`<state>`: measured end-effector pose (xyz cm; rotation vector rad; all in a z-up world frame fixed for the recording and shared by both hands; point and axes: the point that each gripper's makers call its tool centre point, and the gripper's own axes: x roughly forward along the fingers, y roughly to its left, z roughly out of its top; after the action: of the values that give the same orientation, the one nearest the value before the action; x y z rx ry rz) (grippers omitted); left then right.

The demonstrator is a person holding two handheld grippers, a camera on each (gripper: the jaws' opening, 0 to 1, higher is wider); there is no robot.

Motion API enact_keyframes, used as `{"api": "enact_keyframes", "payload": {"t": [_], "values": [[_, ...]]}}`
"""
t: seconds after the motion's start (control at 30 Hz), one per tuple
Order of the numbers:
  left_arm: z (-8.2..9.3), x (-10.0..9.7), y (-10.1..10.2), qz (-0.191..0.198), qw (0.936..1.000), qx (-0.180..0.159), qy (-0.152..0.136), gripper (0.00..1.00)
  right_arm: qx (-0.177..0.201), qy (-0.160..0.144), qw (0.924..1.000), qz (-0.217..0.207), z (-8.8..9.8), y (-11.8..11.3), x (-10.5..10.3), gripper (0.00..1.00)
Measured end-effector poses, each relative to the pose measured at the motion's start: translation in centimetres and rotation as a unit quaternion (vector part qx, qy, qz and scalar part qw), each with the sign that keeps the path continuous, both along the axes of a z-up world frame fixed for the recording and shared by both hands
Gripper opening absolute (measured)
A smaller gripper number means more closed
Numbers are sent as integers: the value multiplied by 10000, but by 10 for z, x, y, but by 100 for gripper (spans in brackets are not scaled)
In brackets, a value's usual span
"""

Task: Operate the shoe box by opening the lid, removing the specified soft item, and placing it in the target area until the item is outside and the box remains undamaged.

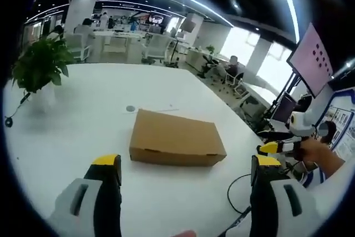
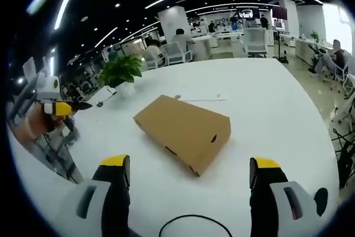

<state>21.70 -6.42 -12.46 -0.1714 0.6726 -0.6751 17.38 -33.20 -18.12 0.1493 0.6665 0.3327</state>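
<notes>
A brown cardboard shoe box (image 1: 176, 138) lies flat on the white table (image 1: 100, 92) with its lid closed. My left gripper (image 1: 188, 167) is open, its jaws wide apart just short of the box's near side. The right gripper view shows the same box (image 2: 183, 129) lying at an angle, lid down, with small slots on its near side. My right gripper (image 2: 191, 171) is open too, hovering short of the box and holding nothing. The other gripper (image 1: 288, 137) enters the left gripper view from the right, held by a hand. The soft item stays hidden inside the box.
A potted green plant (image 1: 41, 62) stands at the table's far left, also plant (image 2: 121, 70). A black cable (image 1: 238, 195) curls on the table near the right jaw. Office desks, chairs and seated people fill the background. A screen (image 1: 315, 59) stands at right.
</notes>
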Motion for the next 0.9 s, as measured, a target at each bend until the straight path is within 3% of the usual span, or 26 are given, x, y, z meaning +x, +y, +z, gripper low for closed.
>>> {"api": "enact_keyframes", "payload": {"t": [0.27,0.5,0.9], "values": [[-2,-4,0,-42,10000,61,-1,99,9,63,9999,-83,-1,-3,0,91],[3,-2,4,-70,9994,202,-275,99,194,127,9994,-240,-7,-4,3,90],[3,-1,7,-55,9995,181,-235,99,318,286,9989,-209,-21,2,18,90]]}}
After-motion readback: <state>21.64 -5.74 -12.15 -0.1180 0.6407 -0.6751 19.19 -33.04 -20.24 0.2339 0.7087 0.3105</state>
